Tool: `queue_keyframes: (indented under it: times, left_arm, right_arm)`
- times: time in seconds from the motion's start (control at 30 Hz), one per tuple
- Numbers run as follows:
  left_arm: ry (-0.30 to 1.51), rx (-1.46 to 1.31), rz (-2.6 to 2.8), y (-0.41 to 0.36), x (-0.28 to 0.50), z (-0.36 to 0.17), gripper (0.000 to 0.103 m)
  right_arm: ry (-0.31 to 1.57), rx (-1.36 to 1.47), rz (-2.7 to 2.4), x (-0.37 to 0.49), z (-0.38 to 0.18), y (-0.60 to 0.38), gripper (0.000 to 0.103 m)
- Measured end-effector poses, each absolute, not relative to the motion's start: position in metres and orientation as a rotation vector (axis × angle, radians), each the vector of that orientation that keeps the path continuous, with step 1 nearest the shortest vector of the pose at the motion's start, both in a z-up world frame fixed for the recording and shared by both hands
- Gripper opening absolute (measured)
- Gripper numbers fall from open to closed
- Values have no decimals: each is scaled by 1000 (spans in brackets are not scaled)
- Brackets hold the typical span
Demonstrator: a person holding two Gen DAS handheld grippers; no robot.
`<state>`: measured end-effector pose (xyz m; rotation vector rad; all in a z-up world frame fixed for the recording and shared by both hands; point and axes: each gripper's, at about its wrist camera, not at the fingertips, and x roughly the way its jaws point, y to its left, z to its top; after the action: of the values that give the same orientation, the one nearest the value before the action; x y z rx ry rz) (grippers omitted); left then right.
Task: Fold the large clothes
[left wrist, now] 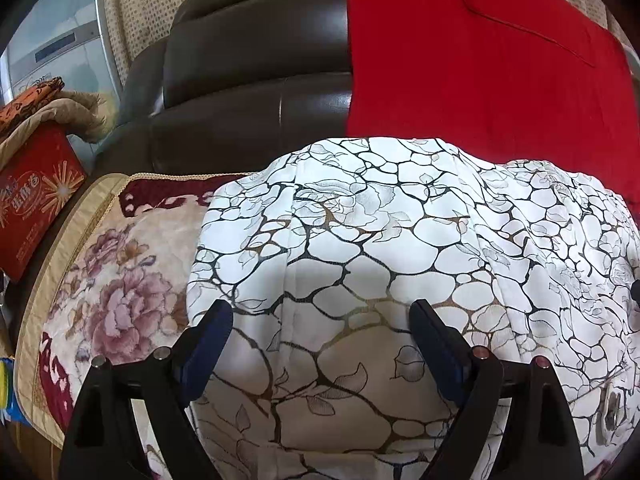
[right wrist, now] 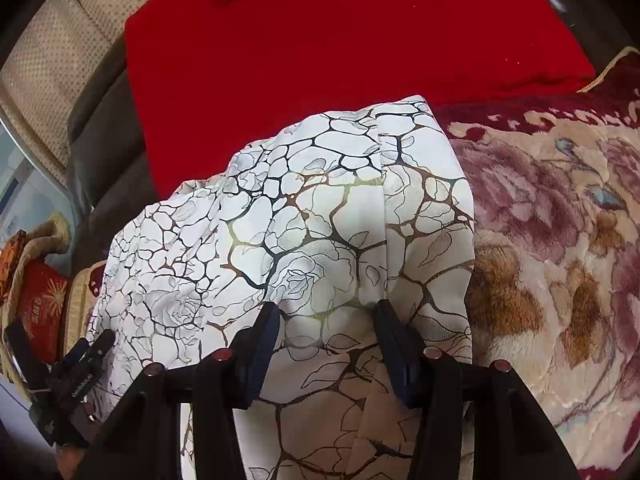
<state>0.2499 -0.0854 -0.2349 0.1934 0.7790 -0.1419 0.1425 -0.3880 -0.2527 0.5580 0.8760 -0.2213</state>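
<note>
The left gripper is hovering low over the white patterned garment, its two dark-padded fingers spread wide with nothing between them, pointing toward the sofa back. The right gripper is poised the same way over the garment's right-hand part, jaws parted and empty, with the fabric showing in the gap; whether either set of fingertips is touching the cloth cannot be told. In the right wrist view the left gripper is showing at the lower left, just beside the garment's left edge. The dark leather sofa is filling the back of the scene, and a floral plush seat cover in cream, mauve and maroon is spreading over its seat, running out to the right of the garment as well. The garment, white with a black and gold crackle-and-rose print, is lying bunched and partly folded on this cover, its far edge lying against a red cloth that is draping down the sofa back onto the seat. A beige dotted curtain is hanging behind the sofa. Off the sofa's left end, a red printed box is standing beside the seat cover's edge, with a tan fringed blanket and an orange patterned cloth piled above it.
</note>
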Motion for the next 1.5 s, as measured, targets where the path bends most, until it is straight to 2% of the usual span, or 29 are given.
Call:
queue_keyframes:
  times: [0.27, 0.63, 0.83, 1.0, 1.17, 1.5]
  left_arm:
    - [718, 198, -58, -61, 237, -218, 90]
    - [708, 155, -13, -37, 216, -204, 90]
    - [670, 186, -31, -39, 194, -197, 90]
    - [670, 203, -24, -37, 182, -200, 90]
    - [668, 186, -24, -32, 173, -198, 90]
    - [773, 87, -70, -9, 156, -211, 90]
  right_arm:
    - [800, 637, -197, 127, -241, -393, 53]
    - [725, 592, -147, 83, -218, -373, 54]
    - [748, 621, -130, 58, -223, -366, 53]
    - [838, 618, -146, 64, -240, -364, 54]
    - [842, 581, -163, 64, -239, -360, 54]
    - [673, 558, -78, 49, -208, -349, 55]
